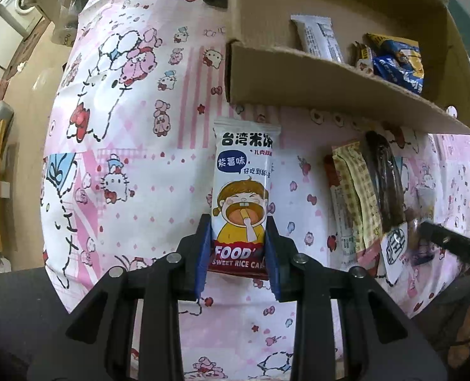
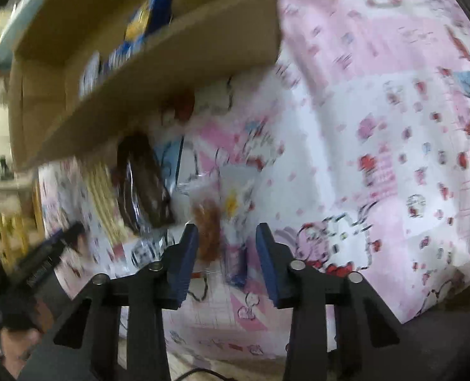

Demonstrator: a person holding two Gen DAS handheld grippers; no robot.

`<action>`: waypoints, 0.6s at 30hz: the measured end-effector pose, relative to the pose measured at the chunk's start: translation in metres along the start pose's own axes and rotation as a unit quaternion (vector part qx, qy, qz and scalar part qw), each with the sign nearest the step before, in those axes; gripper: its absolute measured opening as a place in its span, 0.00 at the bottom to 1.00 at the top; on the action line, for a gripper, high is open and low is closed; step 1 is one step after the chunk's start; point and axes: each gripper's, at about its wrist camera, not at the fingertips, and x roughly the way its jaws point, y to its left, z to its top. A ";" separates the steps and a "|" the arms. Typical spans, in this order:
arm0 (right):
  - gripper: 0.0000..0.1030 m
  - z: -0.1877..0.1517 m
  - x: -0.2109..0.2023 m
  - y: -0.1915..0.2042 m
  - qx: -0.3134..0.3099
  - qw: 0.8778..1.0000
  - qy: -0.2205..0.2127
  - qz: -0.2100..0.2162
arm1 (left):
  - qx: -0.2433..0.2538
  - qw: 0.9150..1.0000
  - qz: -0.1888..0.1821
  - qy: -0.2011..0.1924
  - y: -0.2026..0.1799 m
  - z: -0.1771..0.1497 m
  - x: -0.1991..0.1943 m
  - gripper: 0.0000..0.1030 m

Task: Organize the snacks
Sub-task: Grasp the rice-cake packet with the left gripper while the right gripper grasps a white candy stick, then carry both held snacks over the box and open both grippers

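Pink cartoon-print bench cloth carries scattered snacks: left gripper jaws pinch the rice cake packet, right gripper jaws straddle, seemingly untouched, a clear-wrapped snack; next, lifting into the cardboard box.

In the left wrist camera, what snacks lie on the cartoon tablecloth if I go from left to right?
Sweet rice cake packet held in the left gripper → yellow checked packet → long dark brown packet.
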 end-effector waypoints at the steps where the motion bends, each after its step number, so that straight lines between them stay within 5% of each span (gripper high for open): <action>1: 0.17 -0.002 0.002 0.003 -0.013 1.000 0.003 -0.004 | -0.002 1.000 -0.003 -0.001 0.012 -0.001 0.002 0.26; 4: 0.17 -0.008 -0.007 0.005 -0.028 0.999 -0.016 -0.011 | -0.012 1.000 -0.013 -0.005 0.015 -0.003 -0.010 0.26; 8: 0.17 -0.017 -0.029 -0.001 -0.018 0.998 -0.050 0.023 | -0.030 0.999 -0.044 0.002 0.039 -0.016 -0.027 0.26; 18: 0.17 -0.028 -0.087 0.002 -0.027 0.981 -0.147 0.120 | -0.055 0.997 -0.048 -0.025 0.066 -0.058 -0.057 0.26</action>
